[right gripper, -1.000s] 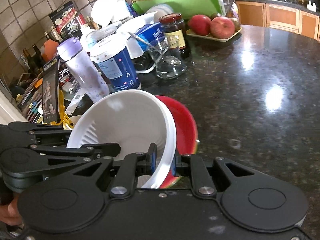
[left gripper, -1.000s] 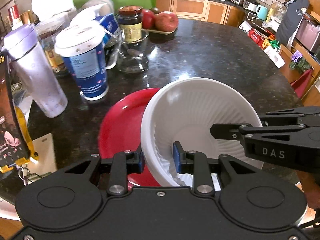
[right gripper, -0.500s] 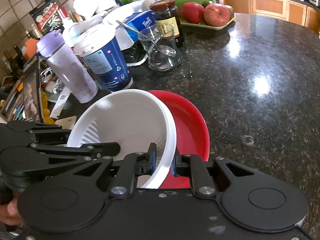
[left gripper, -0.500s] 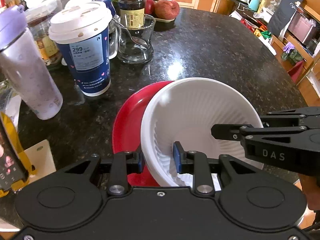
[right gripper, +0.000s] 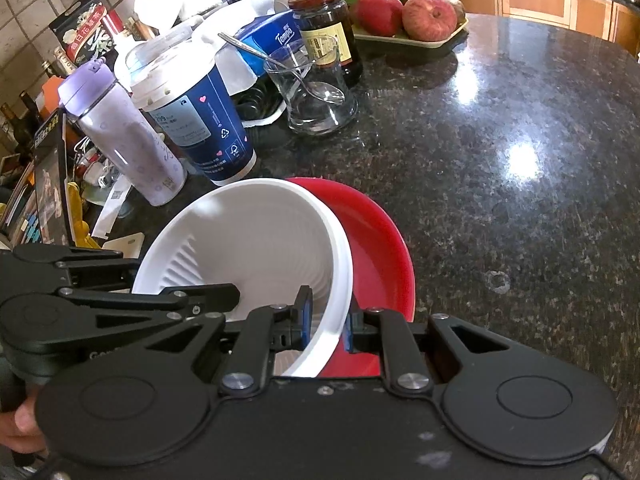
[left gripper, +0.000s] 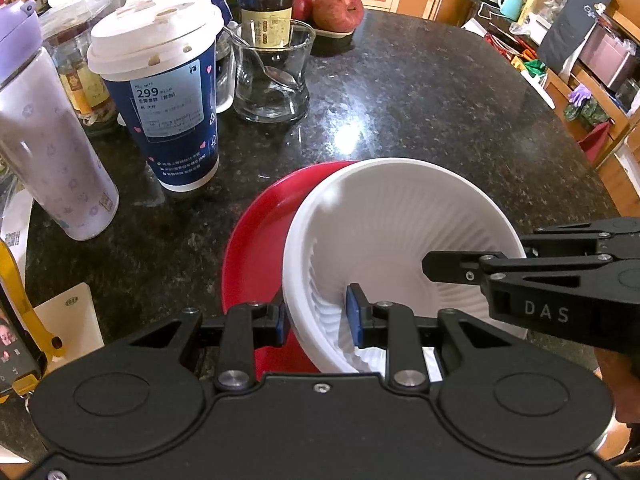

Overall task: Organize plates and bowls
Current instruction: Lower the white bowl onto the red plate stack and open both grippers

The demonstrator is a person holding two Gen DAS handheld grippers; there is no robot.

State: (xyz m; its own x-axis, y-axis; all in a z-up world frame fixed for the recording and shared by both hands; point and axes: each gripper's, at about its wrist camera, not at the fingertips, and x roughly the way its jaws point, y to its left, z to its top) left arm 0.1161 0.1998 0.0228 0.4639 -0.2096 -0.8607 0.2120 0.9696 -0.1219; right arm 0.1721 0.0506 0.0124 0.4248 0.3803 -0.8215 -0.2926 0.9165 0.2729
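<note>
A white ribbed bowl (left gripper: 400, 220) (right gripper: 248, 232) hangs tilted over a red plate (left gripper: 260, 248) (right gripper: 376, 248) that lies on the dark granite counter (left gripper: 420, 92). My left gripper (left gripper: 318, 318) is shut on the bowl's near left wall, one blue pad inside and one outside. My right gripper (right gripper: 326, 322) is shut on the bowl's right rim, its inner finger (left gripper: 448, 268) reaching into the bowl in the left wrist view. One of the left fingers (right gripper: 216, 294) shows inside the bowl in the right wrist view. The bowl hides whether its base touches the plate.
Close behind the plate on the left stand a blue paper cup (left gripper: 160, 92) and a purple bottle (left gripper: 48, 152). Behind them are a glass with a spoon (left gripper: 272, 76), a dark jar (left gripper: 266, 12) and apples on a tray (left gripper: 336, 10). A phone on a yellow stand (left gripper: 12, 320) is at the near left.
Both grippers have carried the bowl forward and down toward the counter, so the cup, bottle and glass look nearer and larger. Both grips are unchanged.
</note>
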